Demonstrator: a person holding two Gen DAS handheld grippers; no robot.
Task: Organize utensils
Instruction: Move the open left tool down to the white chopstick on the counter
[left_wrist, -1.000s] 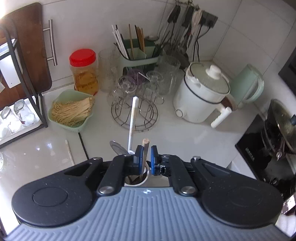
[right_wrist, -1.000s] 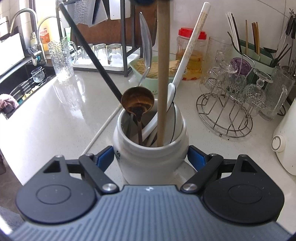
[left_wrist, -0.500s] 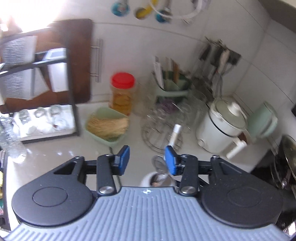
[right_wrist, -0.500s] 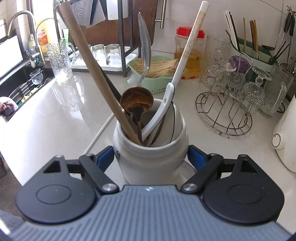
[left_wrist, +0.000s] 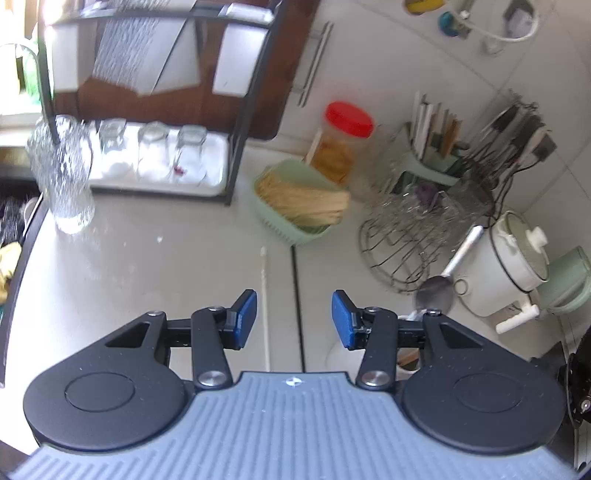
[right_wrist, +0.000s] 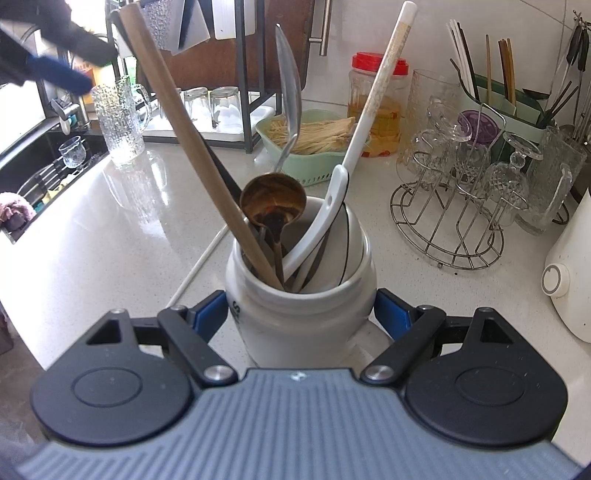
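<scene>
Now your left hand-held gripper (left_wrist: 293, 319) hangs open and empty over the surface (left_wrist: 147, 280); the white chopstick (left_wrist: 264, 306) lies between its jaws, lengthwise away from you. Your right hand-held gripper (right_wrist: 301, 314) clamps the white jar (right_wrist: 301, 314).

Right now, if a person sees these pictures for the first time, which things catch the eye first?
First comes the white ceramic jar at the front of the counter, crowded with a wooden stick, a brown ladle and a white spoon, with the right gripper shut on its sides. Next is the red-lidded jar by the back wall, and the open, empty left gripper above a white chopstick lying on the counter.
</scene>
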